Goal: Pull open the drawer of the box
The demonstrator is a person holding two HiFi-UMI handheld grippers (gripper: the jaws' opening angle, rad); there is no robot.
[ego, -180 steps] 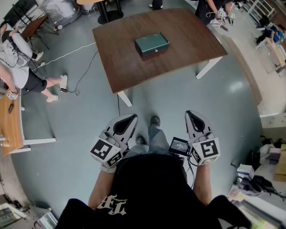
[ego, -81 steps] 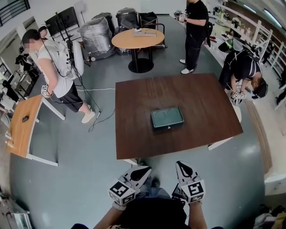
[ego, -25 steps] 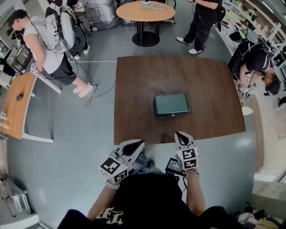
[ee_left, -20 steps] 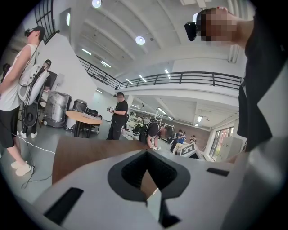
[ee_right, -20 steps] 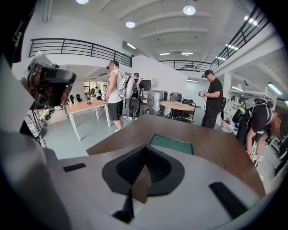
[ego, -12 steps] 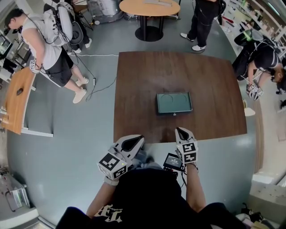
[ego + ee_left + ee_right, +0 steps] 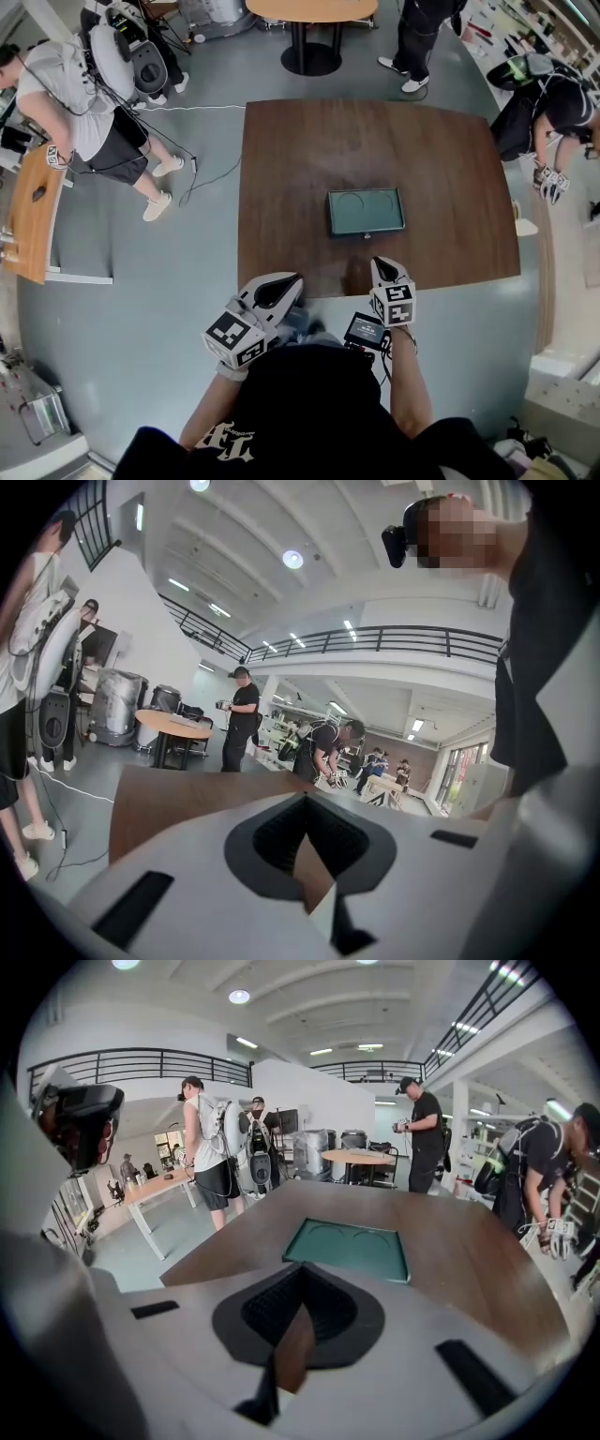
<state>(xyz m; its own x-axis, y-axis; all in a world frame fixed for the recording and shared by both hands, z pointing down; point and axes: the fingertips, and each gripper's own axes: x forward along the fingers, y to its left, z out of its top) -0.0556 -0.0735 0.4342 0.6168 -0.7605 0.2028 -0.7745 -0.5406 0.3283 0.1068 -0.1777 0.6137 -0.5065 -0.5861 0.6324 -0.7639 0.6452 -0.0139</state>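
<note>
Left gripper (image 7: 286, 279) held at the near edge of the table (image 7: 281, 169), jaws drawn together on nothing. Green box (image 7: 366, 211) lying flat near the middle of the table, well apart from both grippers, drawer shut by the look of it, small knob (image 7: 366, 236) on the side facing the person. Right gripper (image 7: 378, 262) poised over the same near edge, aimed at the box, jaws pressed together and empty.

Likely to drag the whole box along instead of opening the drawer, if pulling with the right alone and leaving the left idle: looks light, sits loose on smooth wood. Safer to brace the top or the far side with the left. Easy to miss or slip off so small a knob unless spreading the jaws first and closing squarely round it. Risky to yank, too: could bring the drawer right out, or the box off the near edge.

Dark brown wood, bare apart from the box. Around it, grey floor (image 7: 141, 309). At far left a pale wooden desk (image 7: 28, 220), then a person in a white top (image 7: 56, 80) wearing a backpack rig, a cable (image 7: 187, 107) running across the floor to the far corner, a round table (image 7: 309, 7) at the top, a person in black (image 7: 417, 28) beside it, another person (image 7: 544, 89) bending over at far right.
</note>
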